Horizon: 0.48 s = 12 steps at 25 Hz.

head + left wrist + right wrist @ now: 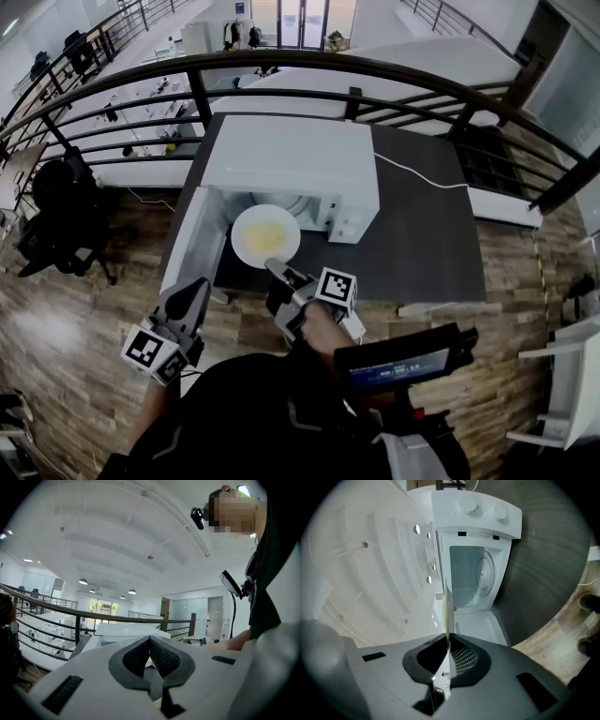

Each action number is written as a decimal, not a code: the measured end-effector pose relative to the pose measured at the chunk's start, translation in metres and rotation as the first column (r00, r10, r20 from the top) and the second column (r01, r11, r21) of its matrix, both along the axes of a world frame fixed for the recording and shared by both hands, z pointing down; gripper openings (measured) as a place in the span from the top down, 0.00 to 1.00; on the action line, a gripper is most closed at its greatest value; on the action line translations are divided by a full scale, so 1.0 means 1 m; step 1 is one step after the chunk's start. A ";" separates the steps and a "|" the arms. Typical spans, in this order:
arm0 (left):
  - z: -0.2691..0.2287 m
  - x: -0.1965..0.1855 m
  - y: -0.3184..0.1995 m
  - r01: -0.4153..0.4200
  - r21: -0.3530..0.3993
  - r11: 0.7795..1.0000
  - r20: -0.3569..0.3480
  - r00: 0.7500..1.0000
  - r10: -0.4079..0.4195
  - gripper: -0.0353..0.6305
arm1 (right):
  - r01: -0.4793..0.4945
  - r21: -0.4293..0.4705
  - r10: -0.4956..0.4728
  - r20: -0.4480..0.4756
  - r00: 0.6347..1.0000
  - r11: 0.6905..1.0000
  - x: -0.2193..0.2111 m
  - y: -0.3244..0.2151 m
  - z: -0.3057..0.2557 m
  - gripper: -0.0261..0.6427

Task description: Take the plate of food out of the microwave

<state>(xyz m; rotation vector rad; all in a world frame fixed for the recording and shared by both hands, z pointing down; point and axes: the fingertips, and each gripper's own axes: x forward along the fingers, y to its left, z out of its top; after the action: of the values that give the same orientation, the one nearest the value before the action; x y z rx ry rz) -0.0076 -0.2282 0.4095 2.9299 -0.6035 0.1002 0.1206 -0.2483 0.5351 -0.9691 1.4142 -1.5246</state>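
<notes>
Place: open-plan office, mezzanine level | Evidence: curved black railing [309, 62] overlooking rows of desks [141, 103] below; black office chair [61, 211] on wood floor [75, 309]; glass partitions [197, 613]; round ceiling lamps [83, 581]

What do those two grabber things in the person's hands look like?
The left gripper and the right gripper look the same. Each has a pale grey shell, dark grey jaws lined with bumpy mesh pads, and a white cube with black square markers on its faces. The person wears a black top.
</notes>
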 end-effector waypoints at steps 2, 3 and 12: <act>0.001 0.002 -0.001 -0.007 -0.008 1.000 -0.001 1.000 0.007 0.94 | -0.002 0.004 0.002 -0.008 1.000 1.000 0.001 0.000 -0.002 0.94; 0.002 0.003 -0.001 -0.009 -0.017 1.000 0.001 1.000 0.009 0.94 | -0.003 0.006 0.003 -0.009 1.000 1.000 0.002 0.000 -0.002 0.94; 0.001 0.007 -0.006 -0.025 -0.008 1.000 -0.014 1.000 0.025 0.94 | -0.002 0.023 0.003 -0.023 1.000 1.000 0.003 0.002 -0.009 0.94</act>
<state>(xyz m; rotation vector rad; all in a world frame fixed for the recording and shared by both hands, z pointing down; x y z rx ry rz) -0.0004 -0.2341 0.4106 2.9287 -0.5634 0.0854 0.1234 -0.2462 0.5258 -0.9770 1.4428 -1.4970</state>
